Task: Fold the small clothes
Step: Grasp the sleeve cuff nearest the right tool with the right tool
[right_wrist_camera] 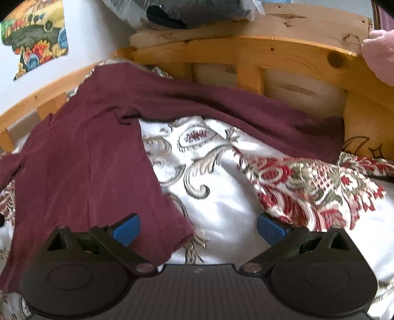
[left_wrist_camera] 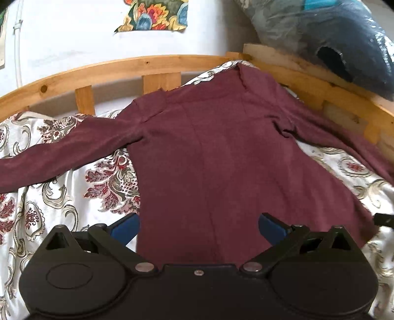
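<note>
Left wrist view looks along a maroon long-sleeved top (left_wrist_camera: 216, 157) spread flat on a white bedcover (left_wrist_camera: 44, 197) patterned with red and grey floral scrolls. The top lies with its hem nearest the camera and its collar at the far end, close to the wooden bed rail (left_wrist_camera: 147, 65). One sleeve stretches out to the left across the cover; the other runs off to the right along the rail. The left gripper (left_wrist_camera: 199, 225) hovers over the hem with its blue-padded fingers (left_wrist_camera: 126, 227) spread wide, nothing between them. At the far right edge a dark bit of hardware shows near the hem corner, probably the other tool, though it is too small to be sure. A plastic-wrapped dark bundle (left_wrist_camera: 344, 41) sits on the ledge past the rail, and a colourful floral fabric patch (left_wrist_camera: 155, 14) hangs on the white wall.

Right wrist view shows the same top (right_wrist_camera: 81, 160) from its right side, the hem corner lying just beneath the right gripper (right_wrist_camera: 198, 227). Its jaws are also wide apart and hold nothing: the left pad is over maroon cloth, the right pad over bare bedcover (right_wrist_camera: 221, 197). The right sleeve (right_wrist_camera: 246, 115) lies along the foot of the wooden headboard (right_wrist_camera: 283, 56). A pink soft object (right_wrist_camera: 379, 54) rests at the upper right edge.
</note>
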### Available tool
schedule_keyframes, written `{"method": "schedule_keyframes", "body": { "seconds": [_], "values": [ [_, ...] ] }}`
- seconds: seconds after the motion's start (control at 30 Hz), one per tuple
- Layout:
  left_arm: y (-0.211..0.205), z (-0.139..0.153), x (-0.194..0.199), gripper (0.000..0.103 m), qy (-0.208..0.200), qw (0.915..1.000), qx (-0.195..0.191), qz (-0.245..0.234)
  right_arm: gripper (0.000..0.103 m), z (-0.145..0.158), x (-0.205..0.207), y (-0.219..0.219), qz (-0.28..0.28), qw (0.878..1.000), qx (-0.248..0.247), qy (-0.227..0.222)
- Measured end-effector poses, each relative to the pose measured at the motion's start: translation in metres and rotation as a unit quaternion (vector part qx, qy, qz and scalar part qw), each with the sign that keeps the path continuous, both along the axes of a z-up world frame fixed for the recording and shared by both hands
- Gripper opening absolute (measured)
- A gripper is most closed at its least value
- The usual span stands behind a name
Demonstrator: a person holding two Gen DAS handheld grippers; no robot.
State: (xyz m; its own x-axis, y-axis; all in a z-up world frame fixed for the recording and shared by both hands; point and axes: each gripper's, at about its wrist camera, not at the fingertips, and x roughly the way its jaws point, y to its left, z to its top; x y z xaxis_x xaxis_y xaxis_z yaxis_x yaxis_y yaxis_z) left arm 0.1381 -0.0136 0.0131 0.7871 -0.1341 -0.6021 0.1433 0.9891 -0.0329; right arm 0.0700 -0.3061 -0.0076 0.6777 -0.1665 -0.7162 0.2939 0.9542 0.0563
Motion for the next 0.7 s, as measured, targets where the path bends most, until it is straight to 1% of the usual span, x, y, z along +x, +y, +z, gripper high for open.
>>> {"method": "schedule_keyframes", "body": {
  "seconds": [0.1,0.13,0.2,0.27,0.33,0.37,0.43,0.5,0.57,0.7],
  "values": [
    [0.008,-0.01,0.003,0.102,-0.001,0.9999,-0.01,0.003,0.103,0.012,-0.003,-0.004,0.01,0.999,0.011,-0.035],
    [0.01,-0.013,0.001,0.102,-0.007,0.9999,-0.013,0.0,0.103,0.017,-0.007,-0.006,0.011,0.998,0.007,-0.059],
    [0.014,-0.019,-0.008,0.102,-0.03,0.9994,-0.016,-0.008,0.103,0.025,-0.014,-0.009,0.004,0.995,-0.01,-0.1],
    [0.015,-0.027,-0.017,0.102,-0.04,0.9991,-0.011,-0.006,0.103,0.029,-0.019,-0.014,-0.015,0.991,-0.05,-0.126],
    [0.015,-0.033,-0.021,0.102,-0.033,0.9992,-0.009,-0.021,0.103,0.027,-0.016,-0.023,-0.037,0.988,-0.084,-0.127],
    [0.014,-0.034,-0.021,0.102,-0.028,0.9992,-0.008,-0.029,0.103,0.026,-0.012,-0.03,-0.048,0.987,-0.091,-0.124],
    [0.011,-0.037,-0.022,0.102,-0.029,0.9988,-0.007,-0.039,0.103,0.023,-0.002,-0.046,-0.064,0.987,-0.09,-0.119],
    [0.01,-0.038,-0.022,0.102,-0.039,0.9982,-0.005,-0.046,0.103,0.02,0.008,-0.065,-0.103,0.985,-0.083,-0.112],
    [0.008,-0.041,-0.022,0.102,-0.037,0.9979,0.001,-0.054,0.103,0.017,0.018,-0.083,-0.147,0.981,-0.07,-0.106],
    [0.01,-0.046,-0.024,0.102,-0.034,0.9984,0.011,-0.044,0.097,0.006,0.037,-0.117,-0.216,0.973,-0.054,-0.064]
  ]
}}
